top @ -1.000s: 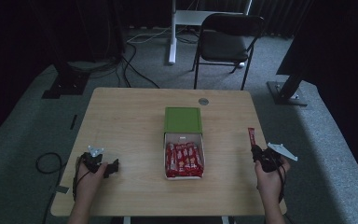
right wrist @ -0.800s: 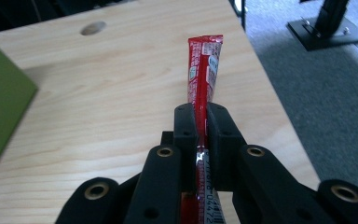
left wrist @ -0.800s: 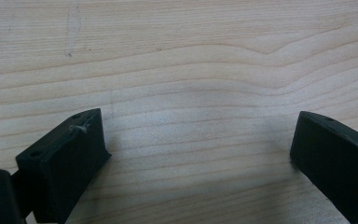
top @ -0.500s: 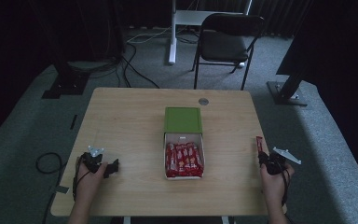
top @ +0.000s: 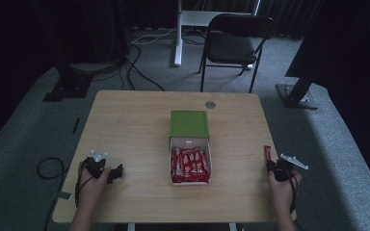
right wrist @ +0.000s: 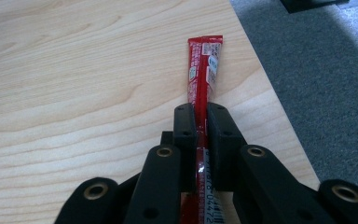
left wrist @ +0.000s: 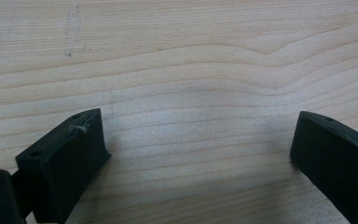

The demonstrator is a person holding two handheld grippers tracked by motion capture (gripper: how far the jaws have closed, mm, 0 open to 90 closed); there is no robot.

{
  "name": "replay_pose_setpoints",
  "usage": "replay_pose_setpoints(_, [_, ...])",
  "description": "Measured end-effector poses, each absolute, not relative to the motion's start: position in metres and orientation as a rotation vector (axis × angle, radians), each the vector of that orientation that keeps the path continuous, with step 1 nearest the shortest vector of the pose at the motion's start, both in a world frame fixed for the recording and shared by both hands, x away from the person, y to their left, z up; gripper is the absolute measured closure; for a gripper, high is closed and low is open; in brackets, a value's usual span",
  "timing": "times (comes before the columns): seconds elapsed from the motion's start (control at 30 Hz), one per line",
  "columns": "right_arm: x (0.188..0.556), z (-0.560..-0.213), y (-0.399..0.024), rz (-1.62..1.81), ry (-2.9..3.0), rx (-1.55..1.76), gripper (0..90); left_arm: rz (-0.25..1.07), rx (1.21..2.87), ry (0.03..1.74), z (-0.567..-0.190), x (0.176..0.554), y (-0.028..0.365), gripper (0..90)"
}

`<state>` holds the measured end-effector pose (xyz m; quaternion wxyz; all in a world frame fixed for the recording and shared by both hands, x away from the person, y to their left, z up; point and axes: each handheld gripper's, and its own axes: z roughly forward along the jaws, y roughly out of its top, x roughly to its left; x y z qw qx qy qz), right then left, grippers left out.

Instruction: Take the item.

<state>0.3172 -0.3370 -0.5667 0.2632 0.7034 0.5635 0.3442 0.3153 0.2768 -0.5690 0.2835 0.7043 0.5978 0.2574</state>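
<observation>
The right gripper (right wrist: pixel 200 112) is clamped on a red sachet (right wrist: pixel 203 70), its two jaws pressed flat against the wrapper, and the sachet sticks out forward over the table (top: pixel 125 125) close to its right edge, though whether its tip touches the wood is hard to say. The left gripper (left wrist: pixel 198 140) sits low over bare wood near the front left corner with its jaws wide apart, well away from the box (top: pixel 189 124) of red sachets at the middle
</observation>
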Motion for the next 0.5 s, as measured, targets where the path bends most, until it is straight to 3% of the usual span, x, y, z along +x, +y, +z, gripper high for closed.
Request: replay_pose_setpoints(0.5, [0.3143,-0.5636,-0.3362,0.93,1.529,1.869,71.1,0.689,1.886,1.6,-0.569,0.3153,0.2768,4.1])
